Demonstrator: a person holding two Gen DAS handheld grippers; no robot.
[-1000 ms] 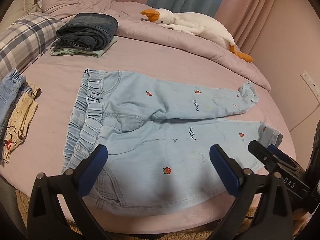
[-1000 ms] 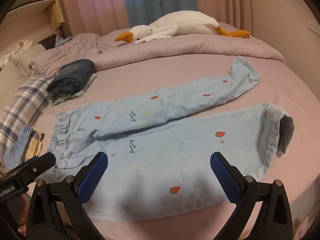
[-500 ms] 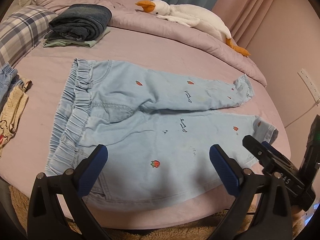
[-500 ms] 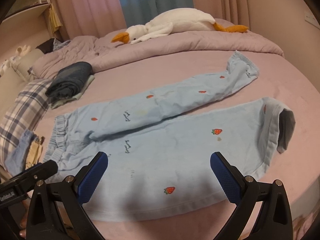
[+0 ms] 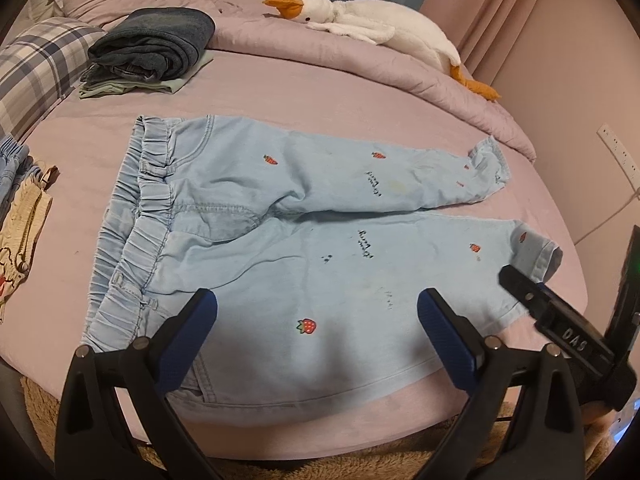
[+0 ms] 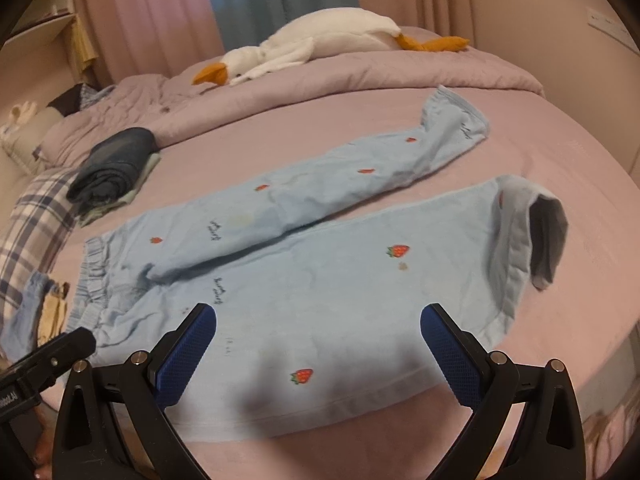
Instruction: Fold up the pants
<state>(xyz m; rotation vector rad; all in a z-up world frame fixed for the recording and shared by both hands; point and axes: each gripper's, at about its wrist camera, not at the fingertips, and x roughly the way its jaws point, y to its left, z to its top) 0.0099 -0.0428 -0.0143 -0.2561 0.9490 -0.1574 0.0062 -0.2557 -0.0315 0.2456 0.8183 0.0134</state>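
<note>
Over the bed's near edge, the left gripper and right gripper are held spread, nothing pinched. The pants lie flat and unfolded beyond them. Folding is judged not yet begun; the near leg's edge must be gripped and carried over the far leg.

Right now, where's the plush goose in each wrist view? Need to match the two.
Left wrist: plush goose lies top centre-right on the bunched quilt, orange beak pointing left.
Right wrist: plush goose lies top centre on the quilt, beak at left, orange feet at right.
Shared landmark: the folded dark jeans, left of the light blue pants in both.
</note>
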